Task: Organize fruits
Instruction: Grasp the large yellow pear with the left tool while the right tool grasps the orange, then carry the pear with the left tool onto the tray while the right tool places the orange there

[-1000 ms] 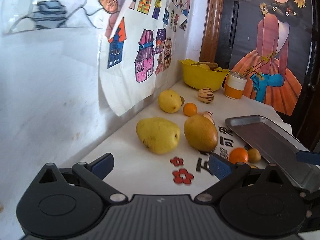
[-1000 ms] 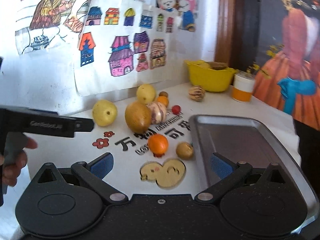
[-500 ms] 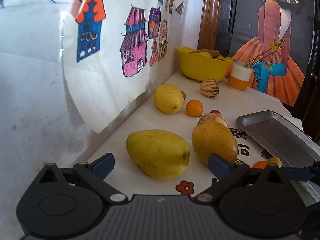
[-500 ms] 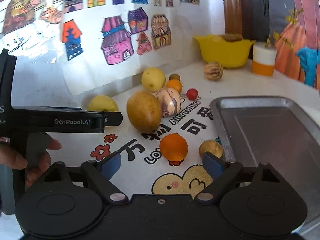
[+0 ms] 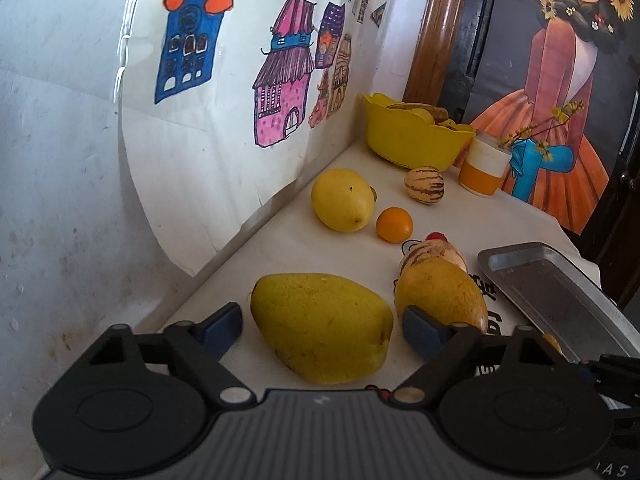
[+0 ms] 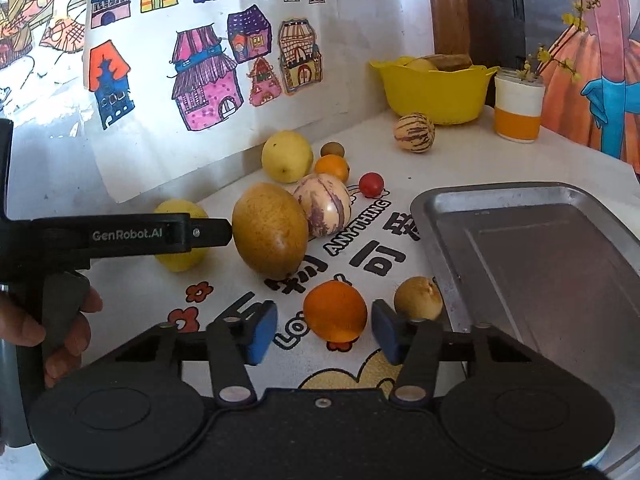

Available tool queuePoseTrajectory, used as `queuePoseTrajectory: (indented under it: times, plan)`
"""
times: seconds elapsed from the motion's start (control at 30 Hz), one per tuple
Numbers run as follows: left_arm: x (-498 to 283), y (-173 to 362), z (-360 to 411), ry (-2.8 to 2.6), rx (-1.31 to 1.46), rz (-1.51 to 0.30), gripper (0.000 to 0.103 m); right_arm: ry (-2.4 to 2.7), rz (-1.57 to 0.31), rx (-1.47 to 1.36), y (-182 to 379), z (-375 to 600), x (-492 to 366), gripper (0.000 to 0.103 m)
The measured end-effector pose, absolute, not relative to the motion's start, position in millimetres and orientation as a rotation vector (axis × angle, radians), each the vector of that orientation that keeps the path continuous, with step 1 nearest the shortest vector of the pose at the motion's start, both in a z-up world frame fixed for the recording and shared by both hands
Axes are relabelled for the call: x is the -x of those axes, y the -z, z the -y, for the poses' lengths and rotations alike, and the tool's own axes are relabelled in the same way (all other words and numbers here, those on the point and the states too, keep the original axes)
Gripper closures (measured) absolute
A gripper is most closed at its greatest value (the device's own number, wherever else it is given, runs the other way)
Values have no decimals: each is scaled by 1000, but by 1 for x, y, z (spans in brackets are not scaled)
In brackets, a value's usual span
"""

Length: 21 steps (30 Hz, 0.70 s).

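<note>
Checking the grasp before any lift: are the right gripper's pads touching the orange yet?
Apart. The right wrist view shows the tablecloth between the orange and each blue pad of the open right gripper.

Kids' house drawings (image 6: 208, 76) are taped to the white wall behind the bench (image 6: 472, 160). A white-and-orange cup (image 6: 518, 110) with yellow flower sprigs sits by a poster of a girl in an orange dress (image 5: 560, 92).
</note>
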State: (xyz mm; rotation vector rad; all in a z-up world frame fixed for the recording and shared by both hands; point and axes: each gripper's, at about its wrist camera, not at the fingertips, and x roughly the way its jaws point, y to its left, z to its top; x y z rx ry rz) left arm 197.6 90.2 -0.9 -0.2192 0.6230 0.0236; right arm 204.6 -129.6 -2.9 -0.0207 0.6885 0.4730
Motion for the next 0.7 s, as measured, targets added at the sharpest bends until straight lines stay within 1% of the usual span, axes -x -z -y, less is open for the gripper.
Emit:
queuePoseTrajectory:
  times: [0.13, 0.23, 0.27, 0.47, 0.7]
  plan:
    - [-199, 1, -90, -31, 228, -622, 28, -472, -679, 34, 3, 129, -203, 59]
    - [-197, 1, -91, -35, 251, -617, 29, -471, -674, 42, 4, 130, -202, 64]
    - [-195, 1, -91, -37, 256, -615, 29, -471, -673, 44, 4, 131, -201, 67]
    - [-176, 0, -82, -28, 280, -613, 29, -490, -668, 39, 4, 134, -195, 67]
    - [-158, -2, -60, 38, 347, -656, 30, -508, -675, -15, 0, 149, -184, 68]
